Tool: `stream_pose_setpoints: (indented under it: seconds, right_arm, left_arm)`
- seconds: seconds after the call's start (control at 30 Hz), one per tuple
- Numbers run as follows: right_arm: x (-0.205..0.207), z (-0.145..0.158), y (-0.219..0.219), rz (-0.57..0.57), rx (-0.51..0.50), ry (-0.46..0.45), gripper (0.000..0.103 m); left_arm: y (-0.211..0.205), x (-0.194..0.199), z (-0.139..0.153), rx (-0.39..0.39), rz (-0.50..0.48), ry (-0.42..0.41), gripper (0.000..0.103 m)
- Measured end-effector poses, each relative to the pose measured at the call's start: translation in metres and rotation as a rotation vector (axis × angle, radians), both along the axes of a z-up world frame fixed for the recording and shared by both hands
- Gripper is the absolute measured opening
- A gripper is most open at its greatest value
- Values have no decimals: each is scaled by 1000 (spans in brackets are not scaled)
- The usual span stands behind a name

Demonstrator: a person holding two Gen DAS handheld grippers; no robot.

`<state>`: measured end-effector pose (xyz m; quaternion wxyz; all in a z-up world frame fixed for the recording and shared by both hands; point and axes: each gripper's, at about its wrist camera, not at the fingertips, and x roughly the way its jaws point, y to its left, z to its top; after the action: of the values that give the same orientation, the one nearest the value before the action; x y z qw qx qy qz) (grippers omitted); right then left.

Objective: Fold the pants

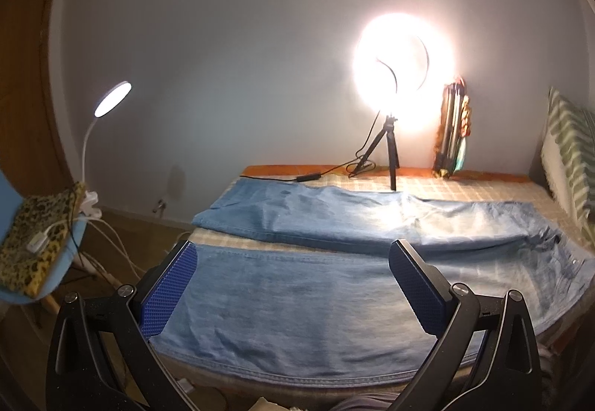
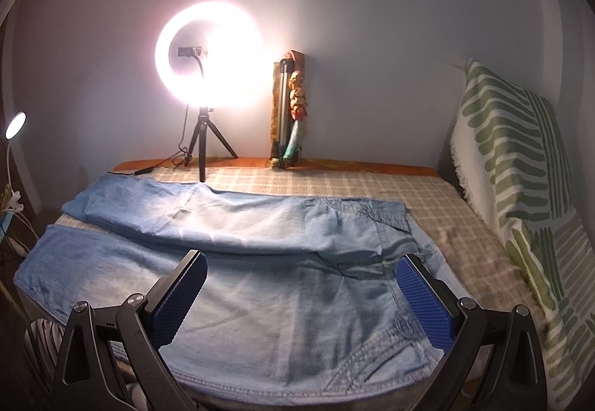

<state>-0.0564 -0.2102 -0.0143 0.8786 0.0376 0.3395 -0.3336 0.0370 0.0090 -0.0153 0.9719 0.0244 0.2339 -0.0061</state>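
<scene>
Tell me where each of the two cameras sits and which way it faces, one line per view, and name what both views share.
Left wrist: sits on the left gripper, low at the near bed edge, facing the wall across the jeans legs; only its open fingers show.
Right wrist: sits on the right gripper, further right over the jeans' waist end, facing the same wall; only its open fingers show.
Shared: the jeans, ring light, desk lamp, checked bedspread.

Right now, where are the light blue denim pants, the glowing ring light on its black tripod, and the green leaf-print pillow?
light blue denim pants (image 2: 260,295): right wrist view, near leg
glowing ring light (image 2: 163,50): right wrist view, left rim
green leaf-print pillow (image 2: 520,158): right wrist view, front face
</scene>
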Motion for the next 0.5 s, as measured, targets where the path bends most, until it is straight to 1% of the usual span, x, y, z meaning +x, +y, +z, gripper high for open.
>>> stream_pose_setpoints:
  seconds: [0.1, 0.2, 0.27, 0.37, 0.43, 0.5]
  right_arm:
    - [13, 3, -8, 34, 20, -5, 103]
    - [34, 4, -14, 97, 25, 27, 103]
    - [49, 5, -20, 139, 31, 37, 103]
    - [69, 10, -33, 196, 76, 4, 103]
    - [83, 16, -42, 224, 115, -28, 103]
    - [102, 22, -51, 245, 137, -40, 103]
  left_arm:
    - [3, 11, -3, 40, 9, -6, 102]
    - [11, 26, -5, 29, -11, 9, 102]
    - [17, 38, -6, 30, -9, 19, 98]
    - [25, 59, -8, 50, -3, 41, 95]
    - [33, 76, -10, 36, -9, 75, 92]
    - [41, 92, -12, 22, -8, 108, 88]
